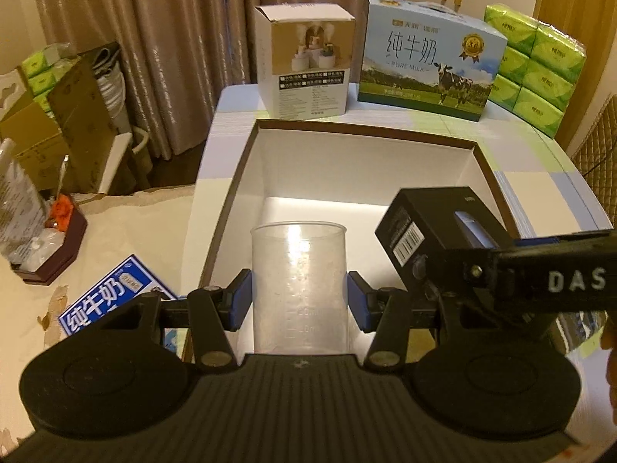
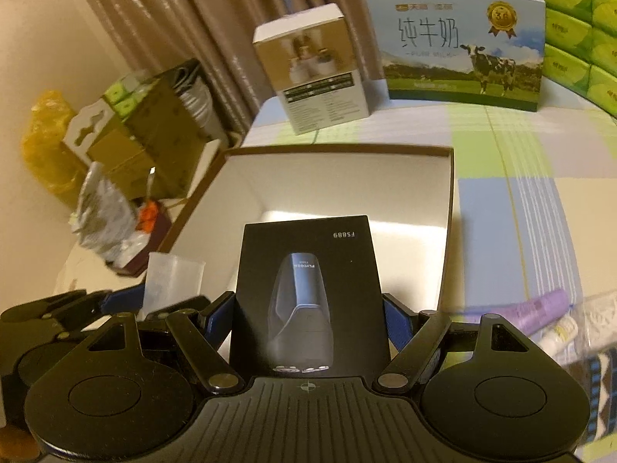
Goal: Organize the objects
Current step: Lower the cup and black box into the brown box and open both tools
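Gaping white-lined box [image 1: 478, 177] below held beaker [image 1: 299, 281], black carton [image 2: 308, 293].

Both wrist fisheyes look steeply down, close over the open white-lined cardboard box [image 1: 358, 162] [image 2: 339, 177]; both share the blue milk carton [image 1: 428, 58] [image 2: 455, 42] at upper right.

Curtain [image 1: 154, 38], milk carton case [image 1: 428, 58], green tissue packs [image 1: 540, 65], cardboard boxes [image 1: 58, 131] beyond the table.

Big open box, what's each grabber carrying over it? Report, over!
Left gripper shut on clear measuring cup. Right gripper shut on black shaver box. Both above open box; it looks empty, nothing blocking.
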